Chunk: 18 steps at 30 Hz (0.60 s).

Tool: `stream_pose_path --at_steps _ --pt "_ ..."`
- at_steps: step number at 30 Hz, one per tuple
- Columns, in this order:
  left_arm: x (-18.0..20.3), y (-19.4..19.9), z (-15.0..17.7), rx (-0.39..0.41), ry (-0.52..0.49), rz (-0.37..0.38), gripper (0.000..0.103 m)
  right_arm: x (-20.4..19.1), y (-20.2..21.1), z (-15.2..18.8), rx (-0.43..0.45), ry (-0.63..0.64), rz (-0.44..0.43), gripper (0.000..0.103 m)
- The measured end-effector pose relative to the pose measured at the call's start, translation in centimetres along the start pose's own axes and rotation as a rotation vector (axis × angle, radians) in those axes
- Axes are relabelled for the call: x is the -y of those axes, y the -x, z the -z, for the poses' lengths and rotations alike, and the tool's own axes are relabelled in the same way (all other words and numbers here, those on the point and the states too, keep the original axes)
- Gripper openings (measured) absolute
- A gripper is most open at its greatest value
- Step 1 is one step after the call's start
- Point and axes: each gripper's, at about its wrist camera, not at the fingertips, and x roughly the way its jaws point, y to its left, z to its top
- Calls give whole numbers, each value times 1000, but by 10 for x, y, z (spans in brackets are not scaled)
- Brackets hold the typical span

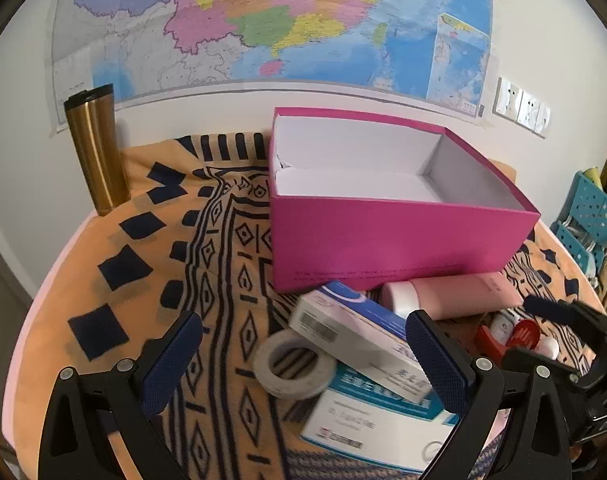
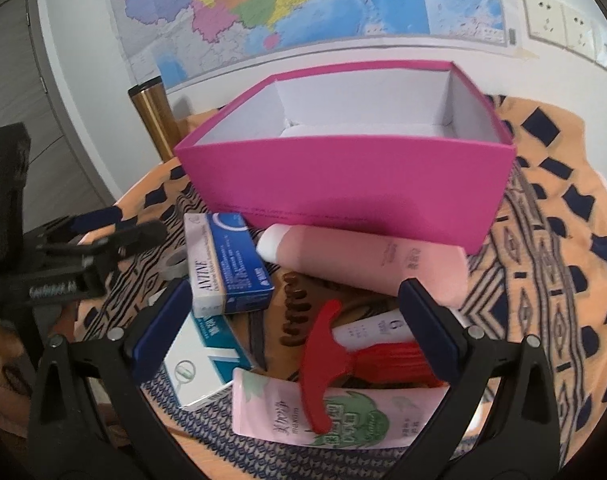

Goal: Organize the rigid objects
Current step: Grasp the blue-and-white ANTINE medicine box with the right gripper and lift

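Observation:
An open pink box (image 1: 383, 236) (image 2: 343, 184) with a white inside holds nothing and stands on the patterned cloth. In front of it lie a blue-and-white carton (image 1: 355, 336) (image 2: 227, 264), a second white-and-blue carton (image 1: 367, 420) (image 2: 199, 364), a grey tape roll (image 1: 293, 364), a pink bottle (image 1: 451, 294) (image 2: 367, 260), a red T-shaped tool (image 2: 327, 360), a brown hair clip (image 2: 295, 312), a small white tube (image 2: 373, 330) and a pink sachet (image 2: 323, 416). My left gripper (image 1: 303, 356) is open over the tape roll and cartons. My right gripper (image 2: 295, 324) is open over the red tool and clip.
A gold tumbler (image 1: 97, 152) (image 2: 155, 120) stands at the back left by the wall with a map. The round table's cloth (image 1: 123, 280) drapes over its edge. Teal perforated racks (image 1: 587, 216) stand at the far right. The other gripper (image 2: 83, 256) shows at the left.

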Motion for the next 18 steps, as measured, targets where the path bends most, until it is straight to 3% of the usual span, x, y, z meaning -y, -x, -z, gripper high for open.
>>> stream_pose_path --at_steps 2,7,13,18 --pt "-8 -4 -4 -2 -1 12 101 -3 -5 0 -22 0 -38 95" --pt "-14 -20 -14 -41 -37 70 87 -11 -15 2 -82 6 -108 67" --pt "-2 -38 -19 -95 -136 165 81 -26 -22 3 -131 42 -179 53" --pt "0 -54 -20 -158 -155 233 81 -30 -37 3 -191 59 -194 53"
